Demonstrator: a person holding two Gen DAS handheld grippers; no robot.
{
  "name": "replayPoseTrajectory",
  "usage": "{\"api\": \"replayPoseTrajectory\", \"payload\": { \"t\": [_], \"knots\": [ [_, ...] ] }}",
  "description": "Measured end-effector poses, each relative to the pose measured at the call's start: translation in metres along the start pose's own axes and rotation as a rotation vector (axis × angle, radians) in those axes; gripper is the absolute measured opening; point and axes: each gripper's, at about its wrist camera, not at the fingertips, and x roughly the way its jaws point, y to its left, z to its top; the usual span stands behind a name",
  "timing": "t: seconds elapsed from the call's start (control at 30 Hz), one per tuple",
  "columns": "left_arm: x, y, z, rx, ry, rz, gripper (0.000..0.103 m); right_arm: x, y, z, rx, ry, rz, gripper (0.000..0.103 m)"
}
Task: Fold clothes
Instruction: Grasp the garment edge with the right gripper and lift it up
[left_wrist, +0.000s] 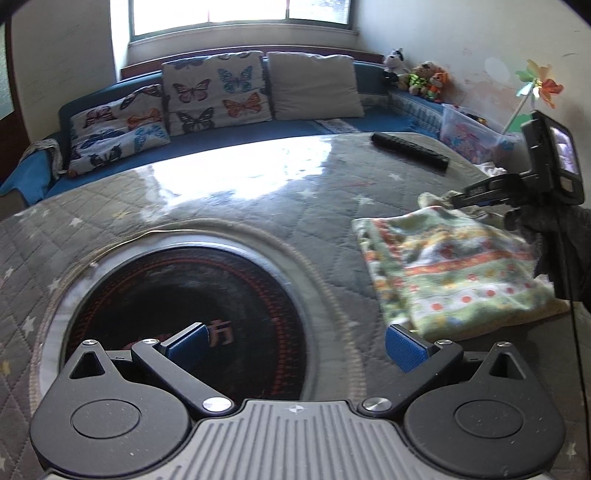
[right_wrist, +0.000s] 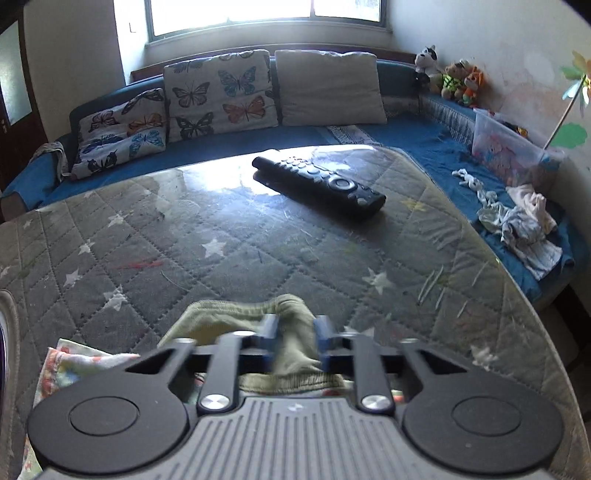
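Right wrist view, remote control (right_wrist: 319, 183) beyond gripped garment (right_wrist: 295, 345), table (right_wrist: 221, 240)

The quilted surface (right_wrist: 229, 236) is left open at 12 o'clock up to the remote (right_wrist: 319, 184), which lies at 1 o'clock; passage at 3 o'clock is blocked by the garment (left_wrist: 454, 273).

You see a garment (left_wrist: 458, 273) banded in green, orange and white with dots, its waistband (right_wrist: 295, 332) plain olive. The table cover (right_wrist: 229, 236) is grey, quilted in diamonds with white stars; the remote (right_wrist: 317, 182) is black, the butterfly cushions (left_wrist: 216, 92) multicoloured.
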Motion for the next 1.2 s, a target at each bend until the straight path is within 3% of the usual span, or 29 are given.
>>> {"api": "replayPoseTrajectory", "payload": {
  "t": [0.1,0.37,0.5,0.63,0.73,1.07,1.2],
  "knots": [
    [-0.005,0.010,-0.002,-0.020,-0.006,0.016,0.103,-0.018,0.012,0.009,-0.029,-0.050,-0.001,0.004],
    [-0.025,0.040,-0.010,-0.081,-0.032,0.055,0.103,-0.123,0.068,0.058,-0.077,-0.325,0.128,0.004],
    [-0.044,0.059,-0.015,-0.106,-0.060,0.087,0.103,-0.202,0.096,0.080,-0.049,-0.545,0.256,0.003],
    [-0.063,0.081,-0.022,-0.135,-0.088,0.115,0.103,-0.256,0.111,0.078,-0.098,-0.650,0.350,0.003],
    [-0.074,0.092,-0.029,-0.157,-0.103,0.123,0.103,-0.271,0.118,0.060,-0.158,-0.639,0.395,0.003],
    [-0.089,0.082,-0.050,-0.129,-0.112,0.106,0.103,-0.275,0.156,-0.047,-0.383,-0.315,0.537,0.003],
    [-0.088,0.074,-0.058,-0.122,-0.096,0.098,0.103,-0.273,0.166,-0.076,-0.438,-0.236,0.529,0.005]
  ]
}}
